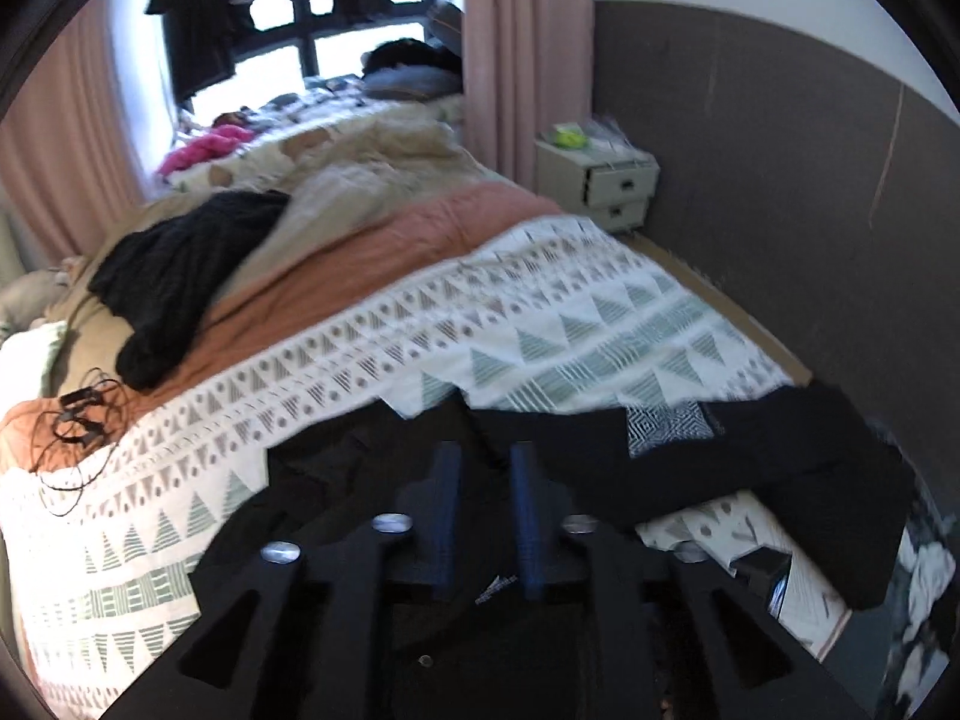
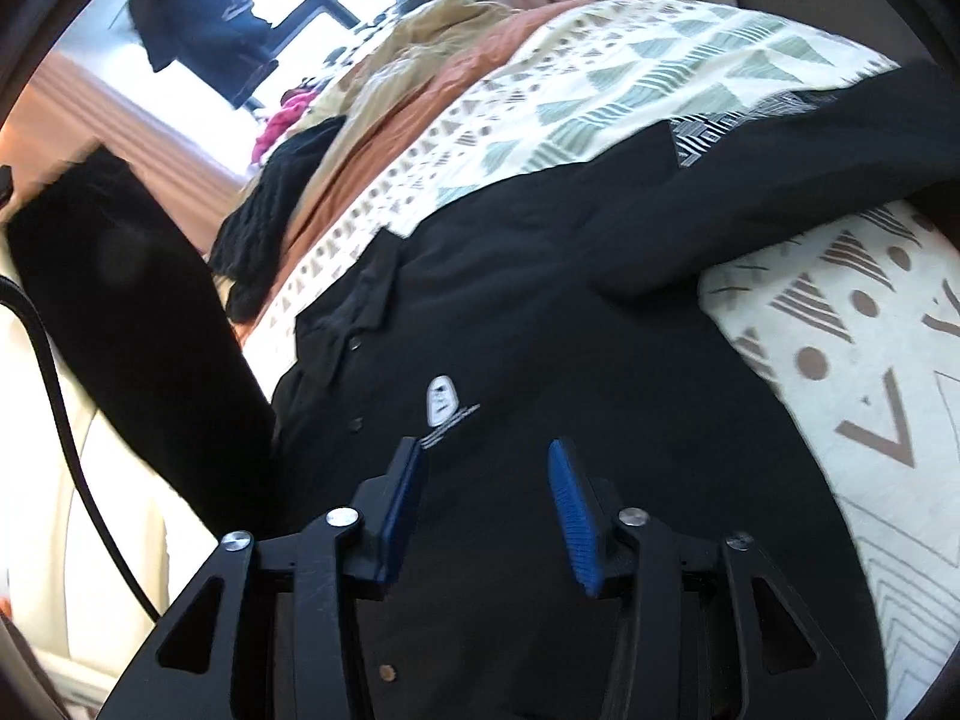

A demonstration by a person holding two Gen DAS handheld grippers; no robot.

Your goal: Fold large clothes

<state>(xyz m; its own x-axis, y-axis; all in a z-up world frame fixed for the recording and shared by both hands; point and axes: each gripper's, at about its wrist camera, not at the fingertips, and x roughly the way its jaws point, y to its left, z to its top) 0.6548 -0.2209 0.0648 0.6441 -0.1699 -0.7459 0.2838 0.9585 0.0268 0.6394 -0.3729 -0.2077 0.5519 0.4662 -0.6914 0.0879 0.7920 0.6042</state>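
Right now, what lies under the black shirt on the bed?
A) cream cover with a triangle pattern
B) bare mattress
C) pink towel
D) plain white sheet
A: the black shirt is spread over the cream cover printed with green and brown triangles, seen around the shirt's edges in both wrist views.
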